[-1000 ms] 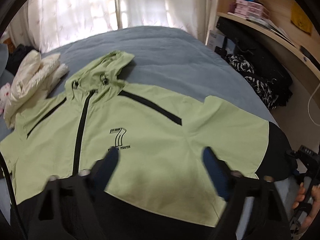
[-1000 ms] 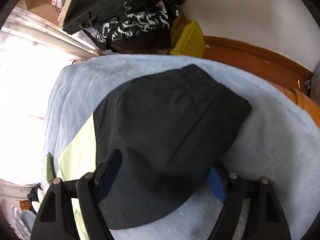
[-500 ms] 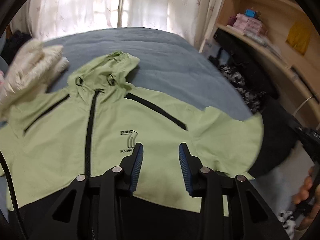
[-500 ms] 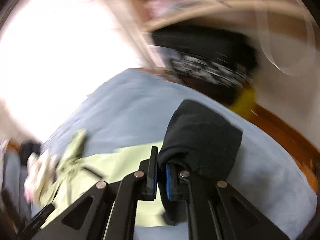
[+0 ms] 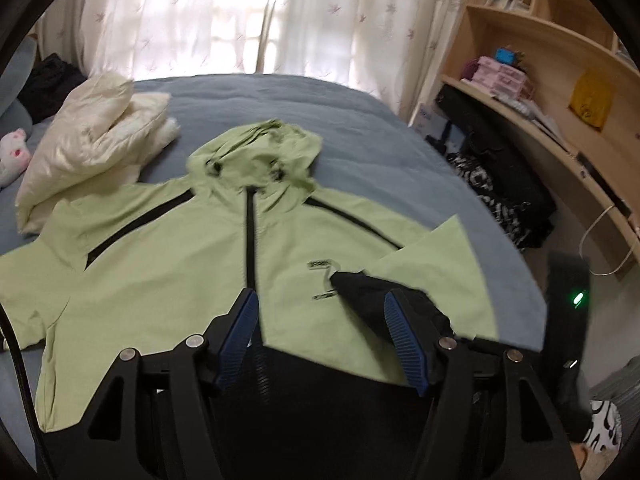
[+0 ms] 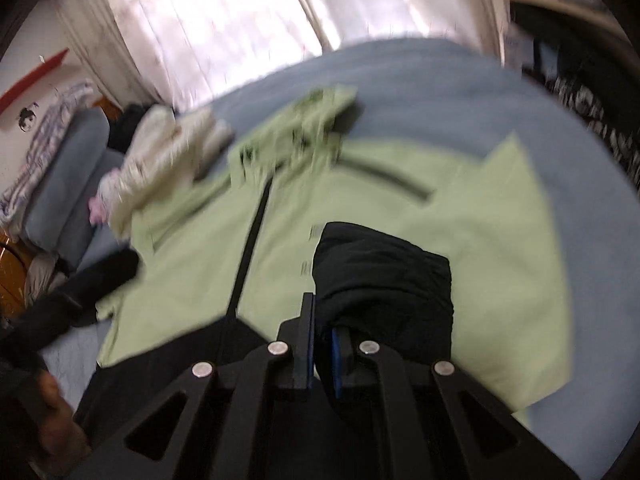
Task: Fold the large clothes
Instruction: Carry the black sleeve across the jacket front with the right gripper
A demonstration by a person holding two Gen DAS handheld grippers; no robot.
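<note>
A light green hooded jacket (image 5: pixel 160 264) with a black zip and black hem lies front-up on the blue-grey bed (image 5: pixel 280 96). My left gripper (image 5: pixel 320 300) hovers over its lower chest; its jaws are opening, with nothing pinched between them. My right gripper (image 6: pixel 320 320) is shut on the black sleeve cuff (image 6: pixel 380 272). It holds the cuff above the green jacket (image 6: pixel 480 248), with the sleeve folded in over the chest. In the left wrist view the black cuff (image 5: pixel 360 292) shows just behind the right-hand finger, beside the chest print.
A folded cream padded jacket (image 5: pixel 92 152) lies at the bed's far left, beside the hood. Wooden shelves (image 5: pixel 540 80) and a pile of dark clothes (image 5: pixel 500 184) line the right side. A black device with a green light (image 5: pixel 568 300) stands right of the bed. A hand (image 6: pixel 60 420) shows lower left.
The right gripper shut on the black cuff and swung the sleeve across onto the jacket's chest. The left gripper narrowed, then widened again, and shifted left towards the zip.
</note>
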